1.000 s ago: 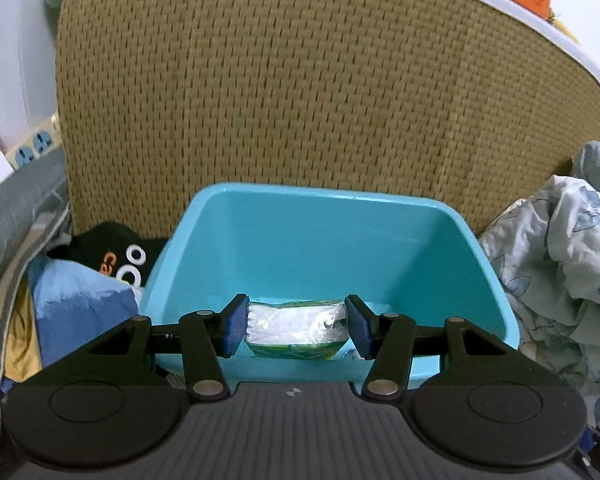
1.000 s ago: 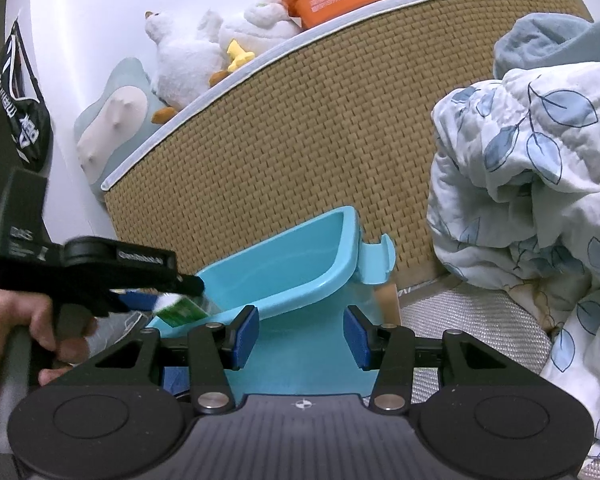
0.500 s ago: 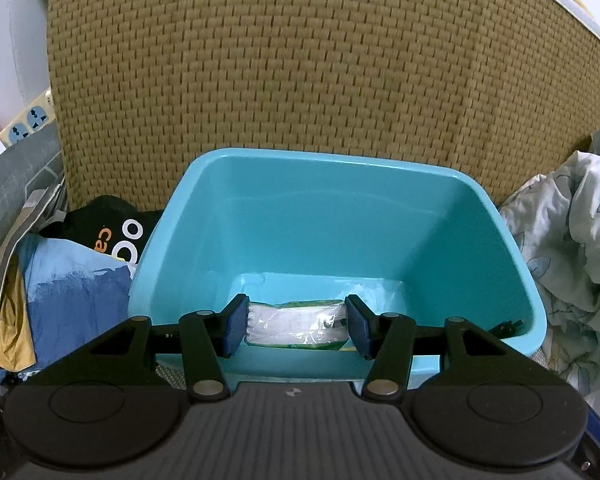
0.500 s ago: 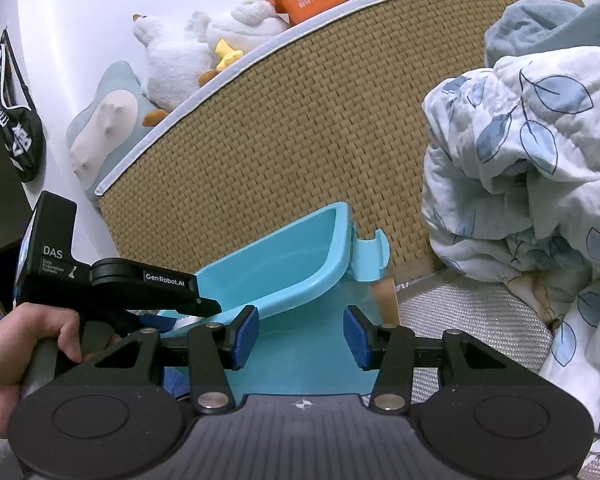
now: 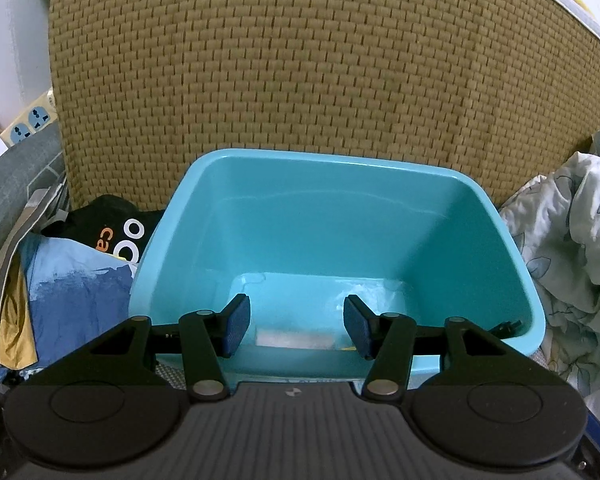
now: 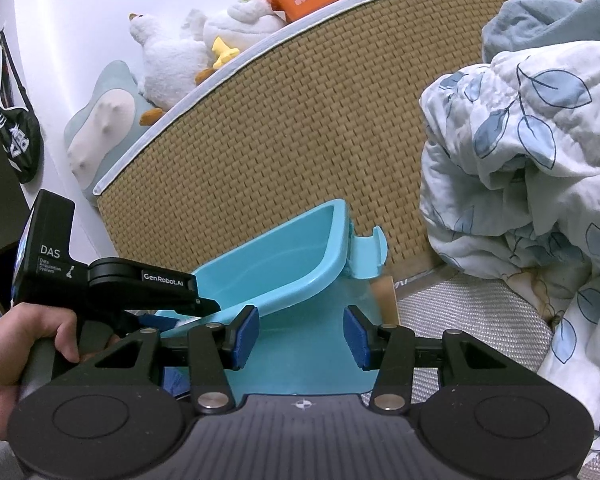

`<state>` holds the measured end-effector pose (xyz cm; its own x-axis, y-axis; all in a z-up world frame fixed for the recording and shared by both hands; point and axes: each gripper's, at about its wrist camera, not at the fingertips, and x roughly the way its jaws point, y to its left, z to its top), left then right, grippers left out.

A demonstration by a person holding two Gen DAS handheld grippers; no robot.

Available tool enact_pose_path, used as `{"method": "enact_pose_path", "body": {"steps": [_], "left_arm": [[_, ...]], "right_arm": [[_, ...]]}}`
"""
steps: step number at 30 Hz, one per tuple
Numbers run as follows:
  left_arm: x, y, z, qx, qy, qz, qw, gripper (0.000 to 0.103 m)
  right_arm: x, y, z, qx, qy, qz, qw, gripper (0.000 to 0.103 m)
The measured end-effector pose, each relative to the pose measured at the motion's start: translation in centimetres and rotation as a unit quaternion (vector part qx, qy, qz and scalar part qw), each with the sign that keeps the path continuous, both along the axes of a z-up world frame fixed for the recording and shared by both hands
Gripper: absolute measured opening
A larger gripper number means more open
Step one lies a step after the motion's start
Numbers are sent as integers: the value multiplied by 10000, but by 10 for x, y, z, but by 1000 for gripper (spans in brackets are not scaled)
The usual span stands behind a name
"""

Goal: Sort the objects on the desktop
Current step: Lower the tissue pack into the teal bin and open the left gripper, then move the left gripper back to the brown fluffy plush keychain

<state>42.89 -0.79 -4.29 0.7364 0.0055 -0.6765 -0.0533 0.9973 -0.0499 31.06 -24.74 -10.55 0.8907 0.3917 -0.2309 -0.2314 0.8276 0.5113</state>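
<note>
Left wrist view: left gripper (image 5: pixel 296 326) hangs above the near rim of the teal bin (image 5: pixel 496 216), tilted down into it, fingers apart w/ nothing clamped between the pads. The tissue pack (image 5: pixel 296 338) lies low in the bin against the near wall, seen between and below the fingertips, apart from both pads as far as the frame shows. Pack appearance: soft, flat, clear-wrapped, mostly white, small yellow-green trace at its right end; most of it is hidden behind the bin's near wall, so orientation can't be confirmed. Right wrist view: right gripper (image 6: pixel 296 338) sits just outside the bin's side wall, fingers apart and empty, aimed roughly level; the person's hand (image 6: pixel 24 344) grips the left unit's handle at frame left. Bin stands on a bed surface against a woven headboard (image 5: pixel 320 60), w/ a leaf-print quilt (image 6: pixel 532 152) close on one side and a black cap (image 5: pixel 112 224) plus folded clothes on the other. Risks, judged from this layout: (1) withdrawing the left gripper low could catch a fingertip on the near rim and tip or shift the bin, since soft bedding gives poor footing; (2) the quilt could slump over the rim and cover the opening; (3) the right gripper, near the wall, could nudge the bin if swung inward.
</note>
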Motion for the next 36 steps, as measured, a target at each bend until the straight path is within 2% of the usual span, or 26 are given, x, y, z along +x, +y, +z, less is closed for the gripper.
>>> {"method": "enact_pose_path", "body": {"steps": [10, 22, 29, 32, 36], "left_arm": [[-13, 2, 13, -79, -236, -38, 9997, 56], [-73, -10, 38, 113, -1034, -280, 9942, 56], [-117, -3, 36, 3, -1572, -154, 9874, 56], [-132, 0, 28, -111, -1603, -94, 9870, 56], [-147, 1, 13, -29, -1557, -87, 9878, 56]], "right_arm": [[1, -2, -1, 32, 20, -21, 10000, 51], [0, -1, -2, -15, 41, 3, 10000, 51], [-1, 0, -3, -84, 39, 7, 10000, 51], [-1, 0, -3, -71, 44, 7, 10000, 51], [-2, 3, -3, -115, 44, 42, 9999, 51]]}}
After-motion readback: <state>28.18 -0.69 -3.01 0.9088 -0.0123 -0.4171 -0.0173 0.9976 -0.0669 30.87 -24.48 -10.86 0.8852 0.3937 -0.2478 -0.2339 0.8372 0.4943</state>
